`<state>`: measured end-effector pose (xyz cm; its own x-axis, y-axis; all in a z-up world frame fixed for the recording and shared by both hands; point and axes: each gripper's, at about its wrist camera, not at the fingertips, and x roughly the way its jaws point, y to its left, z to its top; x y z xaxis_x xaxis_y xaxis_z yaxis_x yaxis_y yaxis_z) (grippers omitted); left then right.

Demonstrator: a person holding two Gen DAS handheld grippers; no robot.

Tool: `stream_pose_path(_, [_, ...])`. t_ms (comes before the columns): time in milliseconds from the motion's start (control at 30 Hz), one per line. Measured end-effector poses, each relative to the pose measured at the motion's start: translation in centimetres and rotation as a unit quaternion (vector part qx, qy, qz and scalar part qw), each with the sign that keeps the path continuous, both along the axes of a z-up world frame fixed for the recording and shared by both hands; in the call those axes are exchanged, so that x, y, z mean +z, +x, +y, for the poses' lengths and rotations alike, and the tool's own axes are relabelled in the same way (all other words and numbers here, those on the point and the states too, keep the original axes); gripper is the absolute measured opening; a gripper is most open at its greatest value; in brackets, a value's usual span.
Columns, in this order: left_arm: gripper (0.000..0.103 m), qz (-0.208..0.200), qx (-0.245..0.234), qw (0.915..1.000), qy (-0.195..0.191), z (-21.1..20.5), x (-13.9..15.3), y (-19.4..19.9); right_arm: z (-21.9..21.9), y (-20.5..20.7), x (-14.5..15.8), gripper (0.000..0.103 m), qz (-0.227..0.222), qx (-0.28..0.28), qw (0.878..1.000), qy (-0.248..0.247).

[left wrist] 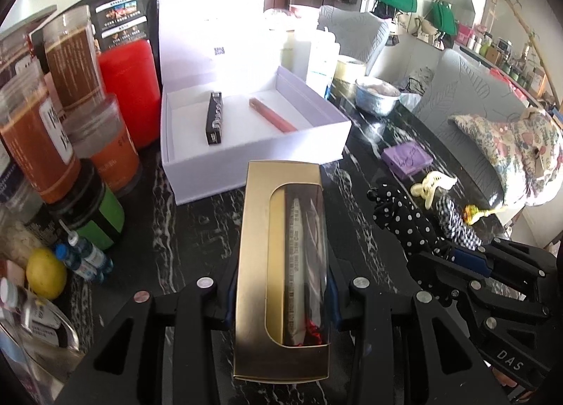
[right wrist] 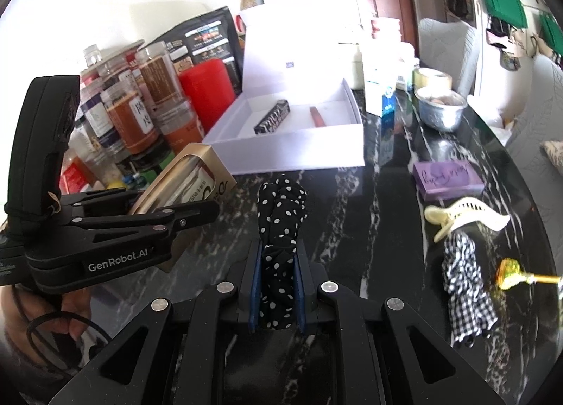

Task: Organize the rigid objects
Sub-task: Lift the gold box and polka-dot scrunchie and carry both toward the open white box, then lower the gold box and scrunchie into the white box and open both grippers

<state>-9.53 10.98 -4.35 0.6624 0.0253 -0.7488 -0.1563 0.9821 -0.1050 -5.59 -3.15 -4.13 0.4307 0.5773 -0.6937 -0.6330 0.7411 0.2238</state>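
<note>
In the left wrist view, our left gripper point(left wrist: 281, 299) clamps a gold window box point(left wrist: 281, 264) across its narrow width, its blue pads pressed on the two long sides near the lower half. We carry it above the black marble table point(left wrist: 352, 246), just short of the open white box point(left wrist: 253, 148), where a black patterned stick point(left wrist: 214, 122) and a reddish stick point(left wrist: 272, 114) already lie well apart. We judge the gold box light, stiff cardboard with a thin clear window that could dent, so the hold on the solid side walls suits it. Printing runs along the white tube inside, too small for us to read. At the right edge we see our right gripper point(left wrist: 468, 260), marked "DAS", closed on a black polka-dot fabric piece point(left wrist: 404, 218).

In the right wrist view, our right gripper point(right wrist: 278, 299) is nearly closed, its pads squeezing the polka-dot fabric piece point(right wrist: 281, 229), which stands up between them. It looks soft and light, and we judge it will flop if held loosely. On the left, our other tool reads "GenRobot.AI" and carries the gold window box point(right wrist: 186, 179) tilted. To the right lie a purple box point(right wrist: 447, 179) with handwriting-style script we cannot make out, a cream hair claw point(right wrist: 461, 216), and a checked fabric piece point(right wrist: 464, 292). The jar labels behind are not legible.
</note>
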Motion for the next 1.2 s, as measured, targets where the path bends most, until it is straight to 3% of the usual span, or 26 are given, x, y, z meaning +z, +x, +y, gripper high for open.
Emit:
stream_pose_path(700, [0.038,-0.032,0.000,0.9995,0.002,3.2,3.4,6.6,3.5,6.1,3.9,0.016,-0.034,0.013,0.999,0.006])
stream_pose_path(1200, [0.038,-0.041,0.019,0.9990,0.009,5.4,4.6,12.6,6.1,12.2,4.8,0.016,-0.038,0.025,0.999,0.010])
